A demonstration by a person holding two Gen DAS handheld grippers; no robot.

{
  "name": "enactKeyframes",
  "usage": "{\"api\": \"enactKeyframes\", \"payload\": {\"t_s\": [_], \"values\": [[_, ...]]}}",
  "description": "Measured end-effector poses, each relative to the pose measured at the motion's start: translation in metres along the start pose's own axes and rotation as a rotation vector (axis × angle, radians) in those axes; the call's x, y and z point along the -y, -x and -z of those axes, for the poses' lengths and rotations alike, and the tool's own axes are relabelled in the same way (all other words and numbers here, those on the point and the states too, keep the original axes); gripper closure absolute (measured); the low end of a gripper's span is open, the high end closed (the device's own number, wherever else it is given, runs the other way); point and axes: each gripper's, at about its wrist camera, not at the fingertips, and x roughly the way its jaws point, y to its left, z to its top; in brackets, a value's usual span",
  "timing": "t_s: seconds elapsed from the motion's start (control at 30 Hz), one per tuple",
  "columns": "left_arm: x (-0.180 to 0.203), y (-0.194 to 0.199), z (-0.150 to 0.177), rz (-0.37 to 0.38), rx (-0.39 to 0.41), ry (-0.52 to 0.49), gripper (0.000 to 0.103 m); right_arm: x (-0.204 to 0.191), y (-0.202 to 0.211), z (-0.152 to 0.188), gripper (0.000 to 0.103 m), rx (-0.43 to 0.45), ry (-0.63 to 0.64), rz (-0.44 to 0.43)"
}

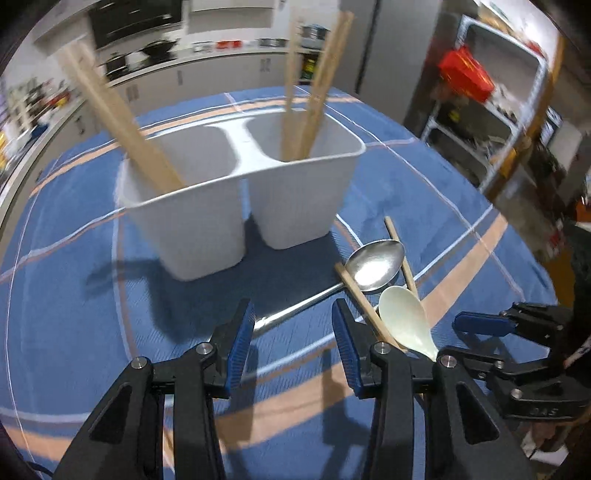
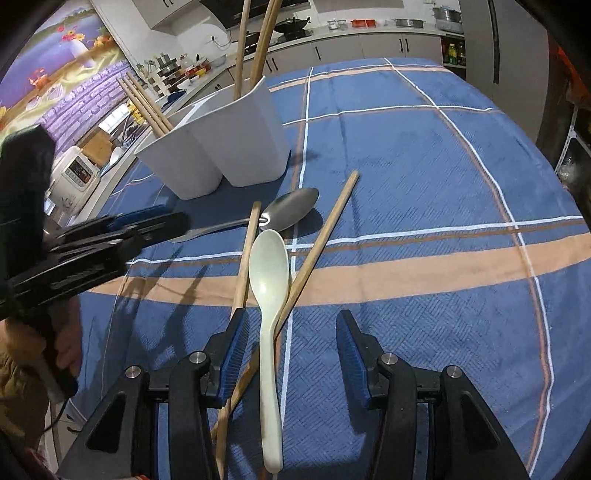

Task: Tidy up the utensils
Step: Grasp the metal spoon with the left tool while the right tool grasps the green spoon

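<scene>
A white two-compartment holder (image 1: 240, 192) stands on the blue plaid cloth; it also shows in the right wrist view (image 2: 221, 147). Wooden chopsticks (image 1: 118, 114) lean in its left cup and two more (image 1: 314, 85) in its right cup. A metal spoon (image 1: 373, 264), a white plastic spoon (image 1: 404, 317) and two loose chopsticks (image 1: 364, 306) lie to the right of the holder. My left gripper (image 1: 291, 347) is open and empty, just above the metal spoon's handle. My right gripper (image 2: 290, 354) is open, its jaws either side of the white spoon's handle (image 2: 269, 354) and a chopstick (image 2: 314, 251).
The cloth-covered table (image 2: 424, 184) stretches to the right and far side. Kitchen counters with pots (image 2: 295, 26) run along the back. A metal shelf with a red box (image 1: 465, 77) stands at the right. My left gripper also shows in the right wrist view (image 2: 122, 229).
</scene>
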Motion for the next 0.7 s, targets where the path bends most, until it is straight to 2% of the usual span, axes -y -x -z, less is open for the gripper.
{"api": "enactKeyframes", "payload": {"t_s": [0.17, 0.33, 0.5, 0.63, 0.7], "values": [[0.01, -0.021, -0.005, -0.01, -0.038, -0.106, 0.061, -0.002, -0.005, 0.0, 0.05, -0.006, -0.001, -0.002], [0.018, -0.035, -0.004, 0.01, -0.091, -0.164, 0.061, -0.006, -0.009, -0.003, 0.05, -0.001, 0.011, 0.005], [0.025, -0.04, -0.007, -0.002, -0.107, -0.221, 0.061, -0.007, -0.011, -0.006, 0.05, 0.003, 0.01, 0.003], [0.019, -0.036, -0.008, 0.046, -0.143, -0.205, 0.089, -0.007, -0.01, -0.006, 0.05, 0.004, 0.011, 0.003], [0.016, -0.033, -0.007, 0.087, -0.157, -0.175, 0.092, -0.007, -0.01, -0.005, 0.05, 0.005, 0.011, 0.003]]}}
